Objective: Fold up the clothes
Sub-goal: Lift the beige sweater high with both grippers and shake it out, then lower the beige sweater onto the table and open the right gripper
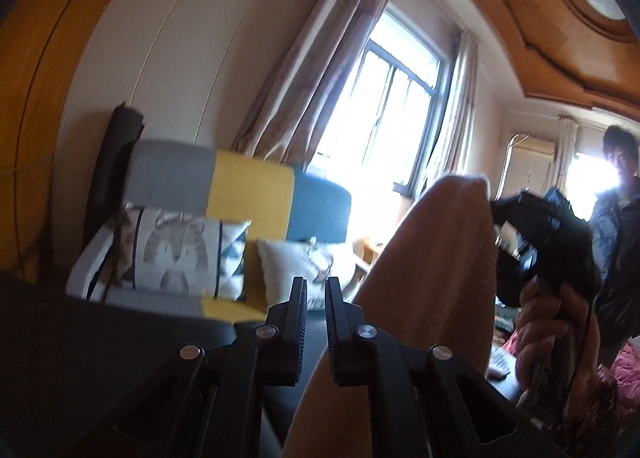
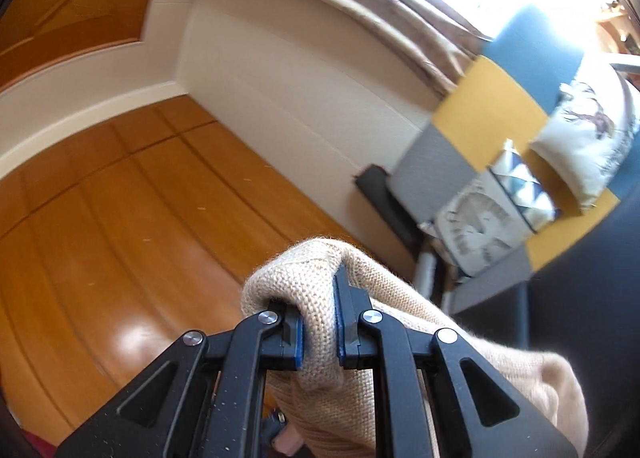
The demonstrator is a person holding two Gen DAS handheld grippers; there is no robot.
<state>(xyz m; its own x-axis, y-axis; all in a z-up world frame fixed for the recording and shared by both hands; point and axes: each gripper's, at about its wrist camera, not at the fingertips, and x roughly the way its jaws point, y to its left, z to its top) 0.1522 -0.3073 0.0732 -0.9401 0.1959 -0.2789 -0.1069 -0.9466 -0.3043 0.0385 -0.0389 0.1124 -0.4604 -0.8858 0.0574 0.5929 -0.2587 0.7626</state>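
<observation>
A beige knit sweater [image 2: 320, 278] is bunched between the blue pads of my right gripper [image 2: 320, 314], which is shut on it. In the left wrist view the same sweater [image 1: 440, 258] hangs as a long strip from the right gripper [image 1: 494, 206], which a hand [image 1: 560, 322] holds up at the right. The strip runs down under my left gripper [image 1: 316, 286]. That gripper's jaws stand almost together, and I see no cloth between the tips. The sweater's lower part is hidden below both grippers.
A grey, yellow and blue sofa [image 1: 256, 186] with patterned cushions [image 1: 180, 250] stands ahead under a bright window [image 1: 392, 106]. A dark tabletop [image 1: 80, 358] lies at lower left. A person [image 1: 620, 210] stands at far right beside pink cloth [image 1: 628, 370]. Wooden panels [image 2: 100, 218] fill the right wrist view.
</observation>
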